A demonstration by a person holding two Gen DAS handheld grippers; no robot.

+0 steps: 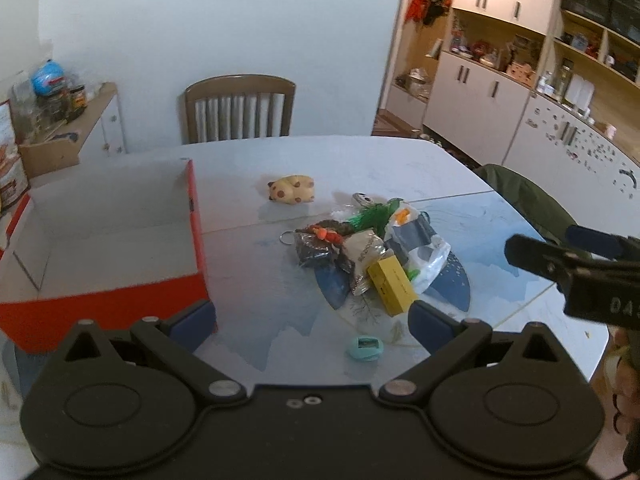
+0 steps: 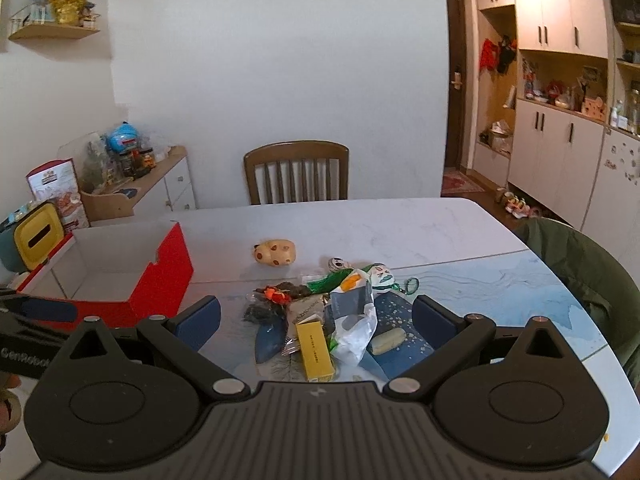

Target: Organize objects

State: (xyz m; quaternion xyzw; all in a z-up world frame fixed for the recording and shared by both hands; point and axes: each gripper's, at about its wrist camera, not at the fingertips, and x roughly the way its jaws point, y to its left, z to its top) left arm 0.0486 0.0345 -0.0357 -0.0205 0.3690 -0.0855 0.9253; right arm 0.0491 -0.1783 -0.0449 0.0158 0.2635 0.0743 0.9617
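Left gripper (spread) above teal sharpener

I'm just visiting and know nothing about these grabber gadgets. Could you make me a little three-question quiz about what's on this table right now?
1. True or false: the red box already holds several objects.
2. Which item lies apart from the pile, farther toward the wooden chair? A) yellow box B) spotted toy C) plastic bag
3. Fill in: both the left gripper and the right gripper have their jaws ____.

Key: 1 false, its white inside shows nothing in it; 2 B; 3 open, holding nothing.
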